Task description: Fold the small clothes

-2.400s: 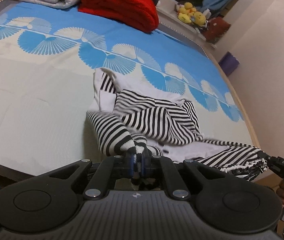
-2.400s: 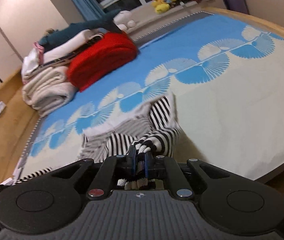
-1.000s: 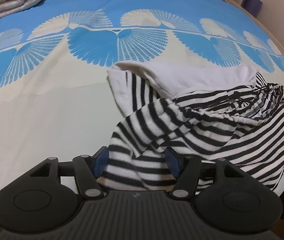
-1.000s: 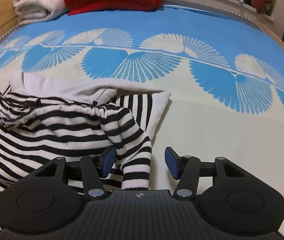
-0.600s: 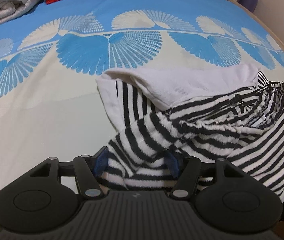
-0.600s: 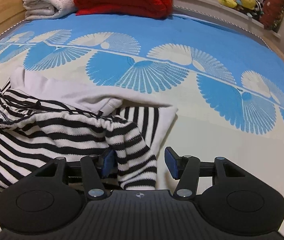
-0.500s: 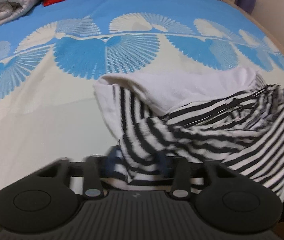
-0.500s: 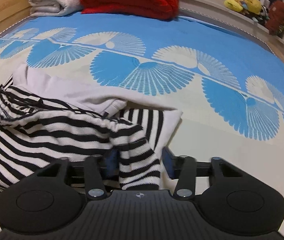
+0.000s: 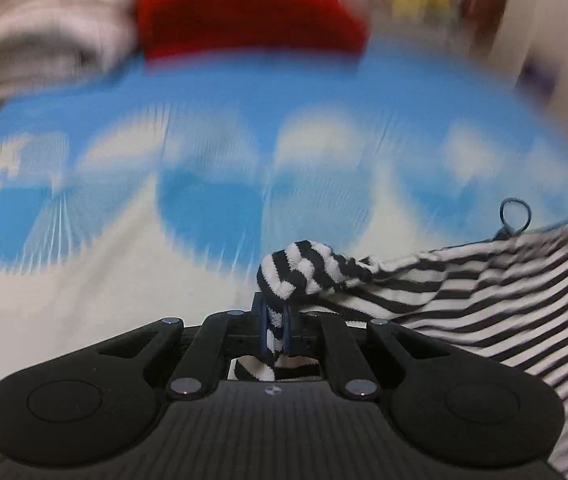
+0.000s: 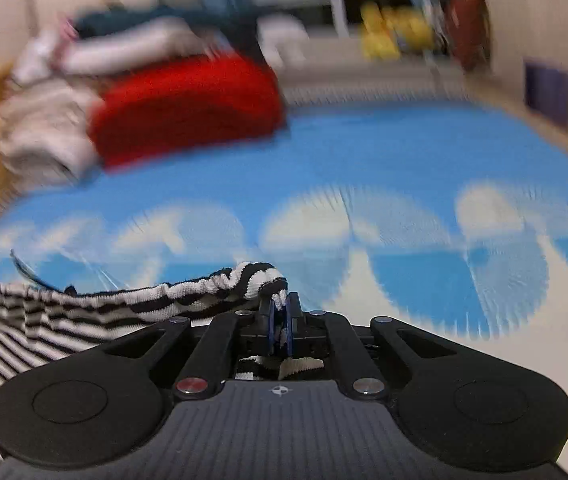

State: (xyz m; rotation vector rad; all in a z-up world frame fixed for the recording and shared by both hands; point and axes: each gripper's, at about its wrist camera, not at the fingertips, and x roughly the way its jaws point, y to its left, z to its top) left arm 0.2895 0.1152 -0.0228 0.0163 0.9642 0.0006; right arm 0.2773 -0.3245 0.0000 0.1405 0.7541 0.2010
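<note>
Where jaws gaped, both now pinching striped garment (image 9: 464, 280)

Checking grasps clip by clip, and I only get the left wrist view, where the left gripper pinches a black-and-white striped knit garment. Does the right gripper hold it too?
Observer: Yes. The right gripper has just been closing its jaws, and they are now shut on a bunched edge of the black-and-white striped knit garment.
Operator: Is anything stacked at the head of the bed that my view cuts off?
Observer: A dark teal folded cloth lies on top of the pale folded bedding, behind the red folded blanket.
</note>
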